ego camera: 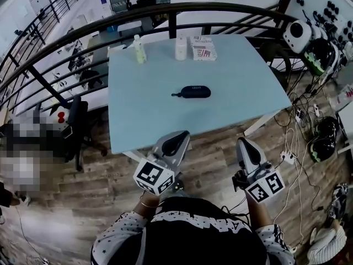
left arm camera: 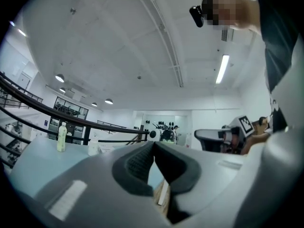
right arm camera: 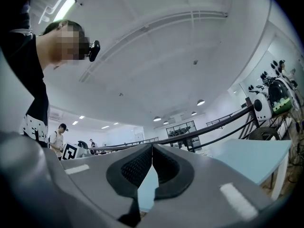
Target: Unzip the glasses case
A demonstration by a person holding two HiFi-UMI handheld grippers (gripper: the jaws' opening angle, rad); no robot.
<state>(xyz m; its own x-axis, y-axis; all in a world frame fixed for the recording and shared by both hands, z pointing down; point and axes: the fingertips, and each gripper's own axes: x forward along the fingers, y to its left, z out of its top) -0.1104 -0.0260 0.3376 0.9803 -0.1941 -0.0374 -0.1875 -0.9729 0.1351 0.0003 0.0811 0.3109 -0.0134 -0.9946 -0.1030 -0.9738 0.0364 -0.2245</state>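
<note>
a: where's the case lying?
b: the case (ego camera: pixel 196 91) is lying flat around mid table (ego camera: pixel 143 117), long side running left-right, nothing touching it. a small tab (ego camera: pixel 174 95) is sticking out of its left end. it's too small to tell if that's the zip pull or a strap.
a: grippers?
b: the left gripper (ego camera: pixel 183 133) and right gripper (ego camera: pixel 243 142) are both hanging just short of the near table edge, well apart from the case. each one's jaws are pinched fully together, tips meeting, gripping nothing.
a: so the step is the reach-in?
b: looking that way. both are going to need opening before they arrive. my take: one should be pinning the case body while the other is pinching the pull and running it along the seam. pulling upward is risking the case lifting or sliding.
a: anything blocking?
b: not from here. a bottle (ego camera: pixel 139 48), jar (ego camera: pixel 181 47) and box (ego camera: pixel 203 49) are standing along the far edge, well behind the case, with a railing (ego camera: pixel 165 8) beyond. a chair (ego camera: pixel 74 123) is sitting left of the table and cables (ego camera: pixel 300 120) are trailing on the floor to the right, all outside the reach.
</note>
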